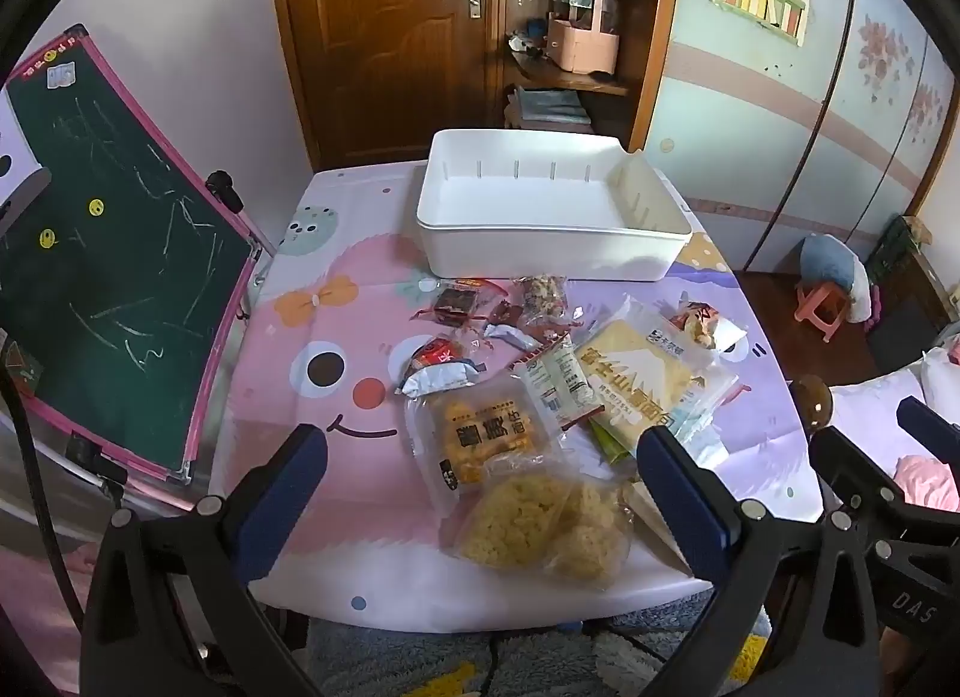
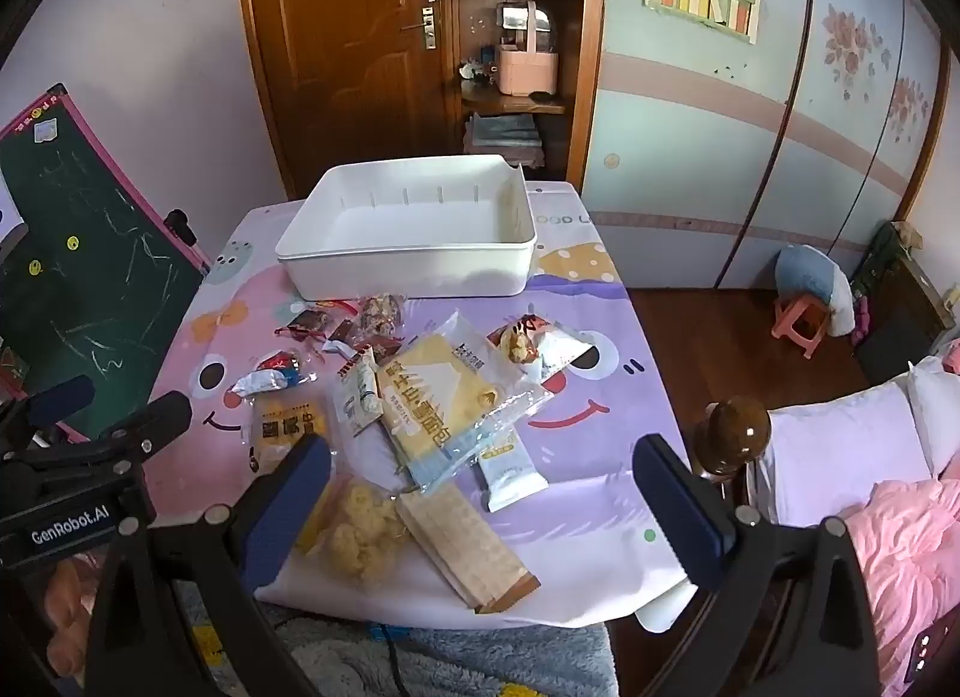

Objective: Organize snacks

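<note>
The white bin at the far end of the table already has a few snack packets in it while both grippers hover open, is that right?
Not quite: the white bin holds nothing, as the left wrist view shows. The snack packets all lie on the table before it.

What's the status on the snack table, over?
Left gripper open, holding nothing. Right gripper open, holding nothing. Snack packets loose on the table; white bin has no snacks in it. Nothing blocking.
</note>
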